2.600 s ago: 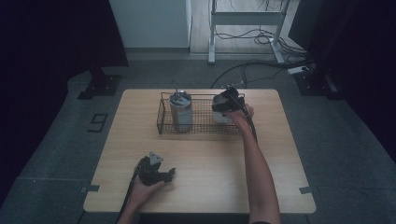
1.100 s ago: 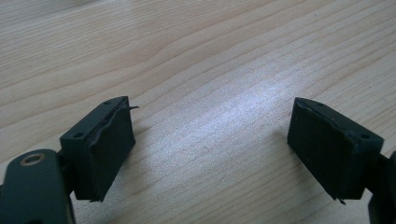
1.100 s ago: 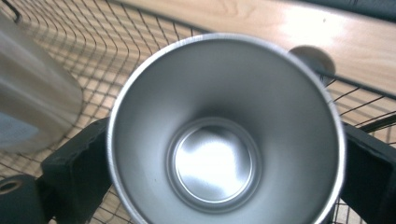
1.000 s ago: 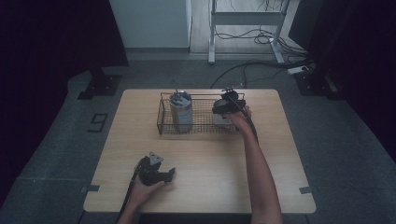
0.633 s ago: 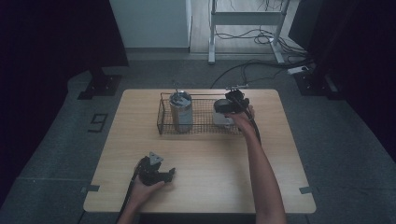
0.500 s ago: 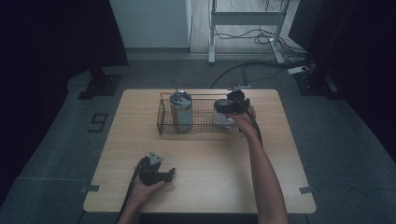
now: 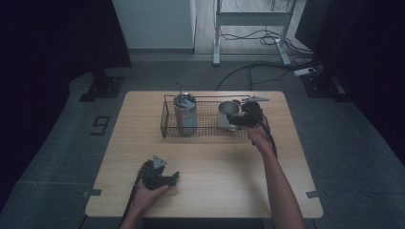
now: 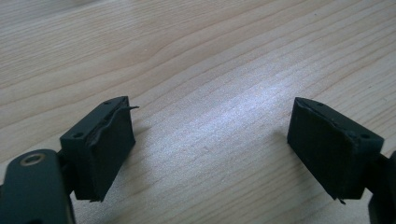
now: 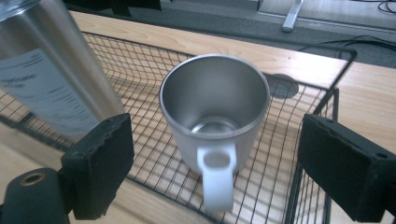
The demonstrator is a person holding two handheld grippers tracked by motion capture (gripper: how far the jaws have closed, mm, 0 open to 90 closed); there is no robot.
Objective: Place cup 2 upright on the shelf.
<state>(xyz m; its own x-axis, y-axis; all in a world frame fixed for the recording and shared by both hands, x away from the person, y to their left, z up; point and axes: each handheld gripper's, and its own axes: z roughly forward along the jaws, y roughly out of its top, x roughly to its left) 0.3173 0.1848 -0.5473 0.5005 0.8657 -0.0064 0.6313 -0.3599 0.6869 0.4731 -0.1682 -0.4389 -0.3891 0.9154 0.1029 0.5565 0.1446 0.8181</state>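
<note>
A steel mug [image 7: 227, 113] with a white handle stands upright in the right half of a black wire basket [image 7: 165, 125]. A tall steel tumbler [image 7: 185, 114] stands in the basket's left half. My right gripper [image 7: 242, 119] is at the basket's right end, just right of the mug. In the right gripper view the mug [image 9: 215, 98] turns its handle toward me between the jaws of the right gripper [image 9: 217, 156]. These jaws have just been closing, but the pads stay clear of the mug. The tumbler [image 9: 51, 79] stands to the left. My left gripper [image 7: 160, 177] rests open on the table's near left part.
The wooden table [image 7: 215, 167] has bare wood between the basket and the near edge. In the left gripper view, wood grain lies under the open left gripper [image 8: 210, 149]. A round hole [image 9: 280, 86] sits in the table behind the basket. Dark floor and cables surround the table.
My right gripper has drawn back to the right, away from the mug, which stays standing in the basket. The left hand has not moved.
</note>
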